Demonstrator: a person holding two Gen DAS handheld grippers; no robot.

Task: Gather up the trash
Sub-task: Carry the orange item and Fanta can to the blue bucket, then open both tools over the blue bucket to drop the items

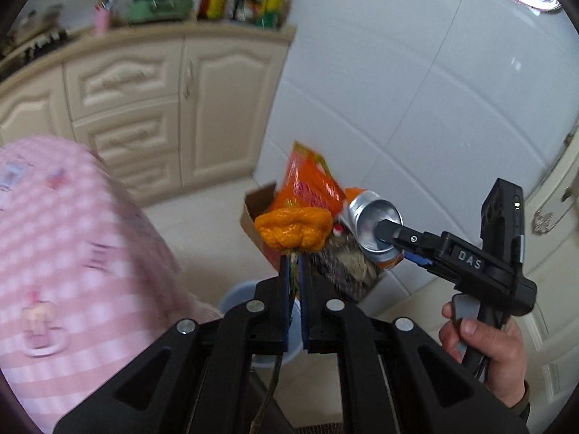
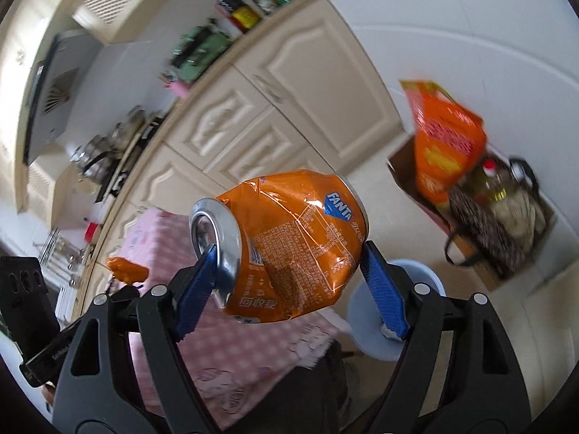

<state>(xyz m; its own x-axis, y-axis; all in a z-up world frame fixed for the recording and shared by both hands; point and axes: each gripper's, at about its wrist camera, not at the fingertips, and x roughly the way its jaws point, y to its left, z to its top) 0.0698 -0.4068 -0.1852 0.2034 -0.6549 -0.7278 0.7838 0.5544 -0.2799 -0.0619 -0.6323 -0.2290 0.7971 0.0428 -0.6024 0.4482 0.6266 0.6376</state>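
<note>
My left gripper (image 1: pixel 295 258) is shut on a piece of orange peel (image 1: pixel 293 235) that sticks up past its fingertips. The right wrist view shows this peel (image 2: pixel 126 271) small at the left, over the pink cloth. My right gripper (image 2: pixel 289 247) holds a crushed orange Fanta can (image 2: pixel 289 246) lying crosswise, one blue pad (image 2: pixel 202 282) in its silver base and the other on its top end. In the left wrist view the can (image 1: pixel 376 228) and the right gripper (image 1: pixel 398 249) are at the right, held by a hand (image 1: pixel 485 354).
A light-blue bin (image 1: pixel 235 300) stands on the pale tiled floor below both grippers, also the bin (image 2: pixel 362 325) under the can. Behind it is a cardboard box (image 2: pixel 485 275) with an orange bag and an oil bottle. A pink checked cloth (image 1: pixel 72 253) covers something at the left. Cream cabinets (image 1: pixel 217 108) line the wall.
</note>
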